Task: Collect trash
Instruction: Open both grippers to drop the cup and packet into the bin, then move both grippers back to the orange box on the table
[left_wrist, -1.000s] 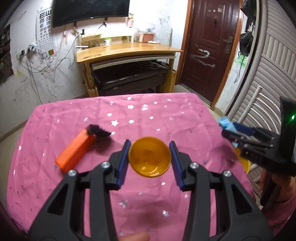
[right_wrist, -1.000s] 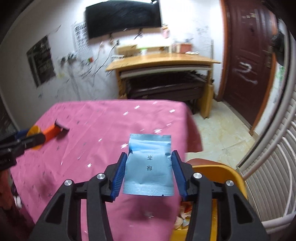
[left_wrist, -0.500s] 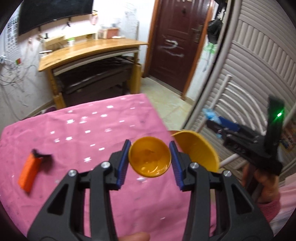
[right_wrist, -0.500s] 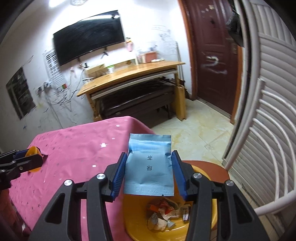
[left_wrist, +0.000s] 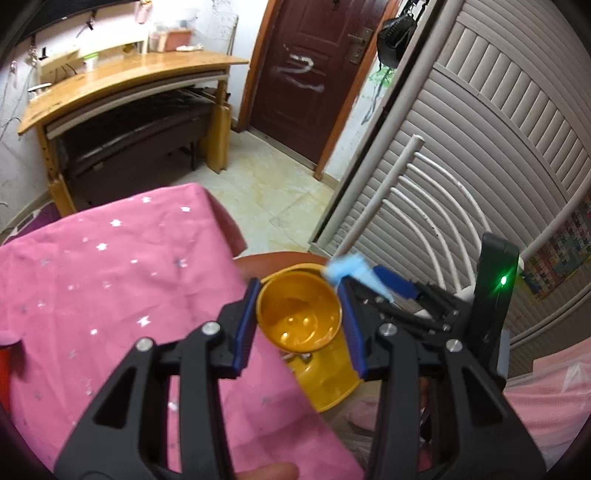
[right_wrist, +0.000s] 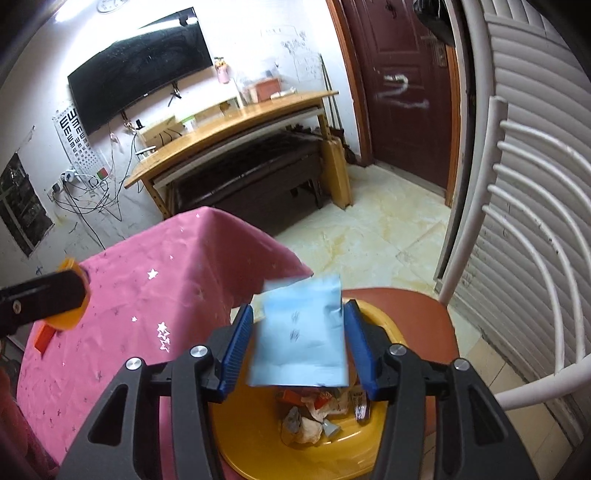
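My left gripper (left_wrist: 300, 325) is shut on a small orange cup (left_wrist: 299, 319) and holds it over the table's right edge, above the yellow bin (left_wrist: 328, 384). My right gripper (right_wrist: 299, 347) has its jaws spread wider than the light blue packet (right_wrist: 301, 343), which hangs tilted and blurred between them above the yellow bin (right_wrist: 258, 439). The bin holds several pieces of crumpled trash (right_wrist: 317, 413). The right gripper and the packet (left_wrist: 347, 271) also show in the left wrist view, just right of the cup.
The bin stands on a brown chair seat (right_wrist: 424, 317) with a white slatted back (right_wrist: 517, 229). The pink starred tablecloth (left_wrist: 110, 295) lies to the left, with an orange object (right_wrist: 42, 339) on it. A wooden desk (right_wrist: 236, 122) and a dark door (right_wrist: 402, 88) stand behind.
Both grippers have swung right from the table to above the bin. The right jaws have opened and the blue packet has tilted and slipped loose. The left still holds the cup.
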